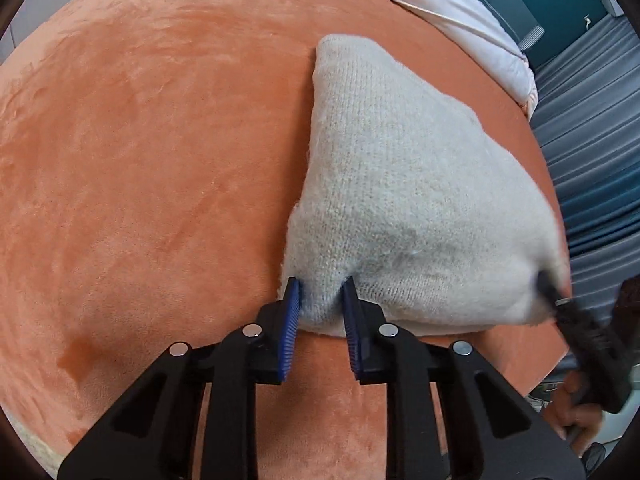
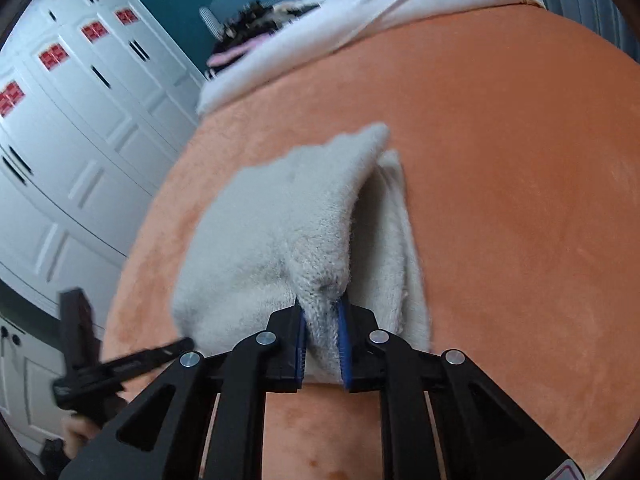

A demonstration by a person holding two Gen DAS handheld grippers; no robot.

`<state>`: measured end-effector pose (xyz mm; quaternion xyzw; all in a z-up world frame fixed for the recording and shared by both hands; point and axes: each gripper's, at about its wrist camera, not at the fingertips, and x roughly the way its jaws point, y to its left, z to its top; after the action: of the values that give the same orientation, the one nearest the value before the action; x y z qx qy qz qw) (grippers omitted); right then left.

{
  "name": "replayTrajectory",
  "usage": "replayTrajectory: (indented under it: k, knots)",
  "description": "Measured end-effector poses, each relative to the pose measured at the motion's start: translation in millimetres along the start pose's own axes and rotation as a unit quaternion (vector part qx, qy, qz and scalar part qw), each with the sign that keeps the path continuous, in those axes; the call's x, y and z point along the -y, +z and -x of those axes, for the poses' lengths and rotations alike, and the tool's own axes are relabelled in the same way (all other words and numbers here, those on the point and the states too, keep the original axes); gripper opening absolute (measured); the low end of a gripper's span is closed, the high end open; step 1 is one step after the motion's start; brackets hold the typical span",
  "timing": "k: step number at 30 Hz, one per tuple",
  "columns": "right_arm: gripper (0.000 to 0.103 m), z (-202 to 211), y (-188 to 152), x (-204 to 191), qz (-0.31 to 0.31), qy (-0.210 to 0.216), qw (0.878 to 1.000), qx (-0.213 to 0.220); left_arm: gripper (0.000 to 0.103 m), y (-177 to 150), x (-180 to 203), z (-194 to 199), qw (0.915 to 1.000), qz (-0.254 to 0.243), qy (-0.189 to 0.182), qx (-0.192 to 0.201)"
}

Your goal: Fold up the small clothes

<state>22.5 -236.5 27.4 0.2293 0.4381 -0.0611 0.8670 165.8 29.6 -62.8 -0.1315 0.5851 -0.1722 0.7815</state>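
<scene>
A pale grey knitted garment (image 1: 400,184) lies on an orange plush bedcover (image 1: 140,160), its near edge lifted at two corners. My left gripper (image 1: 322,300) is shut on the near left corner, a bunch of knit pinched between its blue pads (image 1: 294,308). The right gripper (image 1: 549,285) bites the near right corner at the frame's right. In the right wrist view my right gripper (image 2: 322,322) is shut on a fold of the garment (image 2: 272,232), with a second layer hanging to the right of it. The left gripper (image 2: 176,350) shows blurred at lower left.
A white duvet (image 1: 472,12) is heaped at the far end of the bed. White wardrobe doors (image 2: 80,140) stand left of the bed, and a grey-blue pleated curtain (image 1: 592,140) hangs on the other side. A person's hand (image 1: 576,412) holds the right gripper.
</scene>
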Motion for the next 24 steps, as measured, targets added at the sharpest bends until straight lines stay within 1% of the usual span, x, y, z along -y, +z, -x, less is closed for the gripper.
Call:
replayTrajectory:
  k: [1,2,3,4,6,7,9,10,11,13,14,15,16,17,18,20,21,23,24]
  knots:
    - [0.011,-25.9,-8.7,7.8,0.013,-0.037,0.998,-0.04,0.022,1.5,2.3,-4.7,1.0,-0.001,0.008,-0.001]
    - [0.011,-43.0,-18.2,17.0,0.006,-0.036,0.998,-0.06,0.023,-0.5,5.6,-5.1,0.9999,-0.004,0.016,-0.002]
    - [0.011,-41.3,-18.7,20.8,-0.011,-0.024,0.999,-0.047,0.023,-0.8,9.9,-2.6,0.9996,-0.011,0.026,0.0]
    - [0.013,-33.0,-15.6,20.9,-0.027,-0.016,0.999,-0.043,0.025,-1.4,16.1,3.2,0.999,-0.023,0.039,0.003]
    - [0.017,-8.8,-7.6,14.0,-0.043,-0.016,0.999,-0.024,0.024,-5.1,26.0,20.9,0.9979,-0.039,0.049,0.017]
    - [0.018,2.3,-4.5,7.0,-0.035,-0.019,0.999,-0.011,0.023,-5.7,33.2,36.0,0.9973,-0.048,0.041,0.038]
    - [0.02,19.7,2.4,-10.2,-0.003,-0.031,0.999,0.015,0.028,-2.0,44.3,53.1,0.996,-0.056,0.029,0.063]
    - [0.02,24.2,7.2,-18.2,0.01,-0.032,0.999,0.026,0.032,4.4,49.7,59.0,0.9954,-0.054,0.023,0.075]
    - [0.02,26.4,10.8,-24.0,0.016,-0.03,0.999,0.031,0.034,10.4,52.6,59.0,0.9951,-0.054,0.02,0.081]
    - [0.022,18.0,16.3,-36.4,0.028,-0.031,0.999,0.031,0.034,22.5,55.3,46.6,0.9948,-0.054,0.038,0.077]
    - [0.022,6.1,18.3,-38.2,0.035,-0.039,0.998,0.025,0.034,27.1,52.4,32.2,0.9954,-0.05,0.051,0.064]
    - [0.023,-8.2,22.1,-36.6,0.043,-0.059,0.997,0.009,0.036,28.9,47.2,18.3,0.9961,-0.045,0.06,0.047]
    - [0.022,-30.4,21.3,-29.9,0.049,-0.088,0.995,-0.016,0.039,29.9,42.4,4.2,0.9966,-0.038,0.067,0.029]
    - [0.021,-51.2,21.8,-23.0,0.051,-0.113,0.991,-0.047,0.048,29.3,39.2,-3.9,0.9963,-0.036,0.073,0.025]
    - [0.02,-57.6,21.7,-19.2,0.044,-0.109,0.992,-0.047,0.049,27.6,38.0,-5.4,0.9962,-0.036,0.074,0.028]
    - [0.02,-37.2,22.3,-14.3,0.01,-0.084,0.996,-0.027,0.049,26.5,38.0,-1.3,0.9961,-0.041,0.072,0.03]
    - [0.021,-23.4,22.4,-13.8,-0.004,-0.079,0.997,-0.014,0.049,26.2,37.8,0.0,0.9961,-0.043,0.071,0.03]
    - [0.021,9.6,19.2,-19.1,-0.015,-0.062,0.997,0.035,0.052,25.0,35.7,-2.8,0.996,-0.044,0.072,0.031]
    - [0.024,19.3,17.5,-23.3,-0.011,-0.061,0.997,0.053,0.052,24.5,35.5,-4.7,0.9959,-0.042,0.074,0.031]
